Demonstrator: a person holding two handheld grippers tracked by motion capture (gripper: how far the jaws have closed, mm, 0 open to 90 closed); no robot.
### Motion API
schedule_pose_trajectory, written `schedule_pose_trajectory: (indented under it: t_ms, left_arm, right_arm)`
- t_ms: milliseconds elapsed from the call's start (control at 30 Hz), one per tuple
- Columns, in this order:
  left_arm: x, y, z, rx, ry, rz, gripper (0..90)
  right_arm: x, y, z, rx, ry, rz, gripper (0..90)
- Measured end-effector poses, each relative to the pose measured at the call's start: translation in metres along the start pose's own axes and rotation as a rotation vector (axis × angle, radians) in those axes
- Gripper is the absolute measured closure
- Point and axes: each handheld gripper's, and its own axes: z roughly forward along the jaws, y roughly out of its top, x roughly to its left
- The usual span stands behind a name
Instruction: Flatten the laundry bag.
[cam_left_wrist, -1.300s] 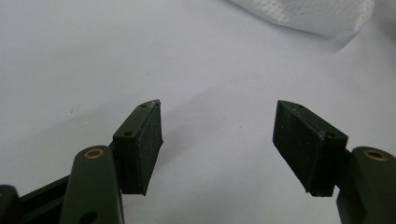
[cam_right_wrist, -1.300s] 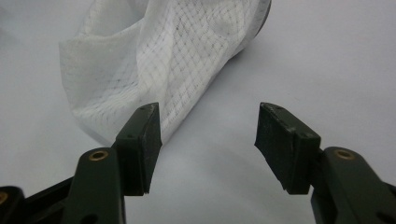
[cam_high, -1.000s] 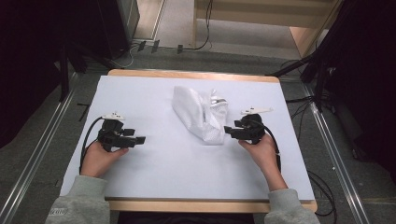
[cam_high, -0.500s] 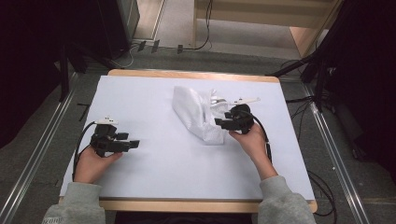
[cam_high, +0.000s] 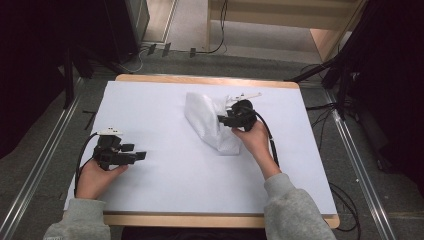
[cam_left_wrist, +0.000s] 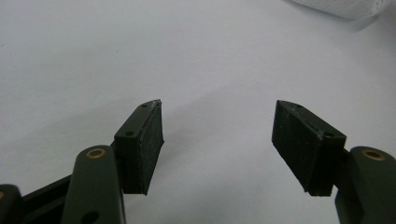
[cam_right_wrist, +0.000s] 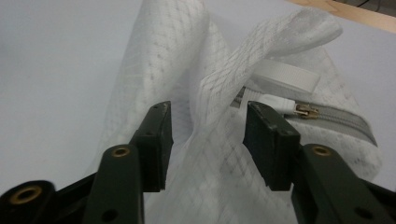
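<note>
lab: white-covered table (cam_high: 165, 200), floor rails (cam_high: 35, 180), trailing cables (cam_high: 345, 210).

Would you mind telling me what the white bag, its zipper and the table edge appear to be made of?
White bag: thin, crinkly woven synthetic, probably ripstop, judging by the faint diamond grid; matte.
Zipper: grey fabric tape with a brass-looking metal slider, shiny.
Table: pale wood along the bare rim, under a smooth white sheet.

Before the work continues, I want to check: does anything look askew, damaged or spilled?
Nothing spilled or damaged. The white mesh zip bag lies crumpled and slanted on the white table cover, its grey zipper partly folded under fabric.
</note>
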Motion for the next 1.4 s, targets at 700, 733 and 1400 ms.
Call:
schedule_pose_trajectory:
  t_ms: [700, 733, 1400]
  left_arm:
    - [0.0, 0.004, 0.001, 0.002, -0.002, 0.002, 35.8]
    - [0.0, 0.004, 0.002, 0.003, -0.005, 0.003, 35.8]
    - [-0.004, 0.017, 0.014, 0.011, -0.027, 0.028, 36.0]
  right_arm:
    - [0.029, -0.009, -0.041, -0.041, 0.145, -0.076, 90.0]
    - [0.032, -0.011, -0.042, -0.042, 0.154, -0.079, 90.0]
    - [0.079, -0.054, -0.053, 0.04, 0.277, -0.159, 89.8]
